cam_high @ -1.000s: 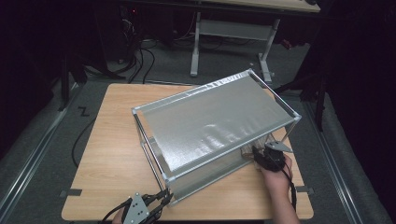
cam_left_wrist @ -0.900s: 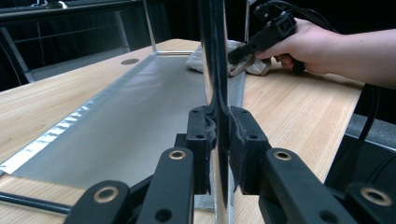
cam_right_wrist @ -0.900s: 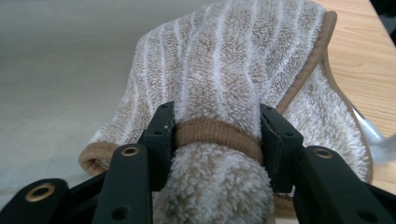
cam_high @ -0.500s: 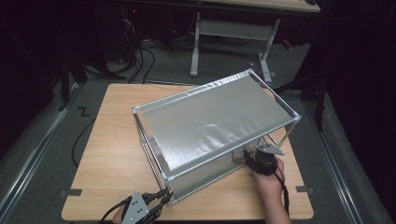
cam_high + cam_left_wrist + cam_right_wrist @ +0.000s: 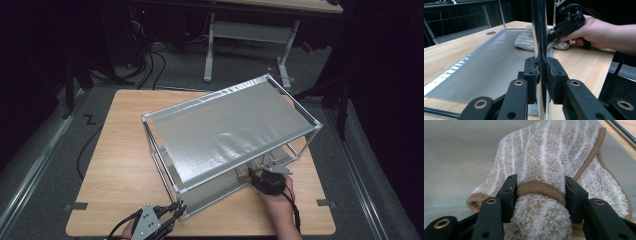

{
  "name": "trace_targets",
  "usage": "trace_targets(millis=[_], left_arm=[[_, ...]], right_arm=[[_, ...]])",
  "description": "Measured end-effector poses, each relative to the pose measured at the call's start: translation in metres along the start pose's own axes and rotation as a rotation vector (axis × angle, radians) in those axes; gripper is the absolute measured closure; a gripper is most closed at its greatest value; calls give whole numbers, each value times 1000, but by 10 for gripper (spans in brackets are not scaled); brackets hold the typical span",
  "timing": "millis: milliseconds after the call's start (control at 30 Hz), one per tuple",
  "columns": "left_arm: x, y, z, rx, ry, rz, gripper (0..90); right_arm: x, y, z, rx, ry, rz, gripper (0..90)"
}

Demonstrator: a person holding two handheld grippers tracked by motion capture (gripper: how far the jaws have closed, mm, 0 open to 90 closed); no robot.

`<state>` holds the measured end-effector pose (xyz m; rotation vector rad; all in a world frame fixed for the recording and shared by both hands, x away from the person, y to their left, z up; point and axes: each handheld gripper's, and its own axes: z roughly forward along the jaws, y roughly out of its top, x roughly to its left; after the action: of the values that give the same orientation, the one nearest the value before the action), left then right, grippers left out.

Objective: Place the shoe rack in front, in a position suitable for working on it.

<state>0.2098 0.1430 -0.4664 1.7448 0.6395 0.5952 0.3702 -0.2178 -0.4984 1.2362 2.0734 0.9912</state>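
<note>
A metal rack [image 5: 230,125] with a grey top shelf stands on the wooden table [image 5: 120,150]. My left gripper [image 5: 177,207] is shut on its near corner post [image 5: 539,30], pads flat on the chrome tube. A beige striped towel [image 5: 544,152] lies bunched on the lower shelf [image 5: 486,65]. My right gripper [image 5: 540,190] reaches under the top shelf from the rack's near right side and is shut on the towel's rolled hem. Its jaws have just been opening a little, with the towel still between the pads. The left gripper view shows that gripper [image 5: 554,33] at the towel [image 5: 525,40].
The rack's posts and rails frame the lower shelf on all sides. Bare table [image 5: 300,215] lies to the left of the rack and along the near edge. A desk frame [image 5: 250,35] and cables sit on the floor beyond the table.
My right hand and gripper have slid left along the rack's near side, a bit closer to the front edge. The left gripper has stayed on the post.
</note>
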Motion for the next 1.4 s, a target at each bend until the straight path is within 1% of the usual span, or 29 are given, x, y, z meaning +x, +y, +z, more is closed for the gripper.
trace_targets(millis=[33,67,133,167,233,333,367,400,500,567,600,800,833,900,967,1000,1133,1200,1367,1400], left_arm=[[0,0,0,1,0,2,785],[0,0,0,2,-1,2,785],[0,0,0,2,0,-1,785],[0,0,0,2,0,-1,786],[0,0,0,2,0,-1,786],[0,0,0,1,0,-1,786],[0,0,0,1,0,-1,786],[0,0,0,1,0,-1,786],[0,0,0,1,0,0,786],[0,0,0,1,0,2,786],[0,0,0,1,0,2,786],[0,0,0,1,1,1,786],[0,0,0,1,0,0,785],[0,0,0,1,0,0,786],[0,0,0,1,0,0,786],[0,0,0,1,0,0,785],[0,0,1,1,0,0,785],[0,0,1,1,2,1,786],[0,1,1,1,1,1,786],[0,1,1,1,1,1,785]], right_arm=[[2,0,0,2,-1,-11,513],[6,1,0,4,7,-10,511],[11,2,1,9,18,-22,510],[13,2,1,6,19,-37,508],[19,3,2,11,32,-46,506],[28,5,2,21,56,-48,505],[30,5,3,18,64,-62,504],[34,5,3,23,70,-55,502],[44,6,3,28,88,-68,500],[51,7,4,29,107,-90,497],[55,8,3,33,112,-84,494],[83,9,2,35,159,-152,485],[89,9,2,37,169,-156,483],[98,9,1,31,194,-185,483],[107,9,0,28,218,-200,481],[111,8,-1,29,221,-202,480],[128,7,-4,25,272,-221,479],[136,7,-5,20,284,-240,479],[151,5,-9,16,341,-254,478],[154,5,-10,13,342,-266,478]])
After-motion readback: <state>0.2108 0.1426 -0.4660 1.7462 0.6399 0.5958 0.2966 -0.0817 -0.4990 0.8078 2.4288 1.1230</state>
